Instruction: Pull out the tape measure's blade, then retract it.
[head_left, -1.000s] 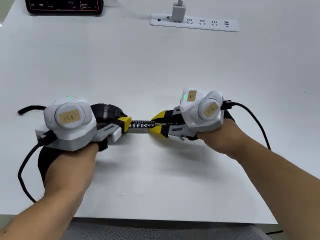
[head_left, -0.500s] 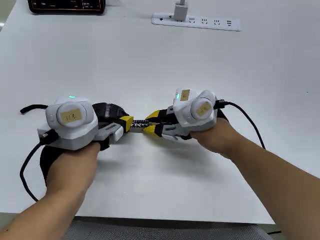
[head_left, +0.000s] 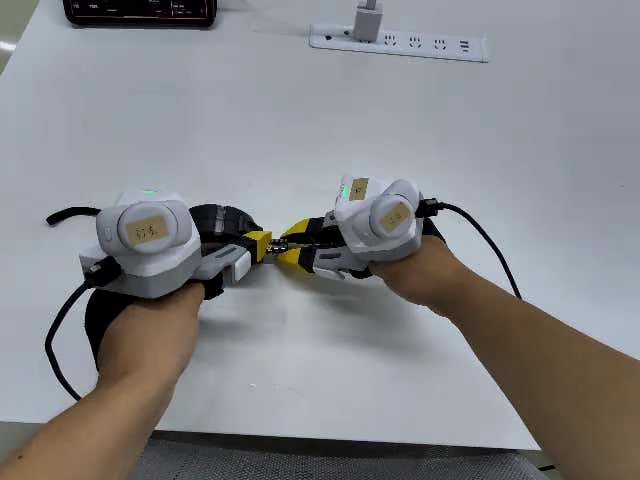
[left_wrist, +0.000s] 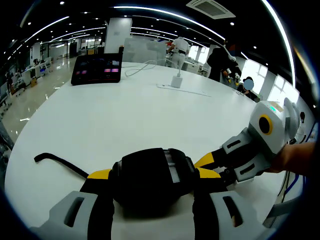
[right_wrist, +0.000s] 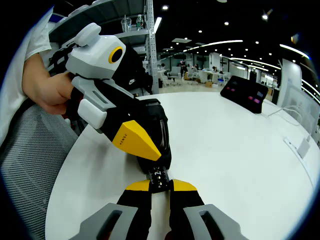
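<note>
Black case (left_wrist: 150, 187) rests on the white worktop (head_left: 300, 120), clamped between the left gripper's (left_wrist: 153, 174) jaws. The right gripper (right_wrist: 161, 187) is closed on the blade (right_wrist: 158, 176) tip, just beside the case mouth. Most of the blade is probably coiled inside. Moving it well calls for a level, straight line and a steady case.

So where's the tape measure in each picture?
Head view: tape measure left of centre.
Left gripper view: tape measure bottom middle, between the jaws.
Right gripper view: tape measure centre, just past the jaws.
Shared landmark: black screen, far behind it.
</note>
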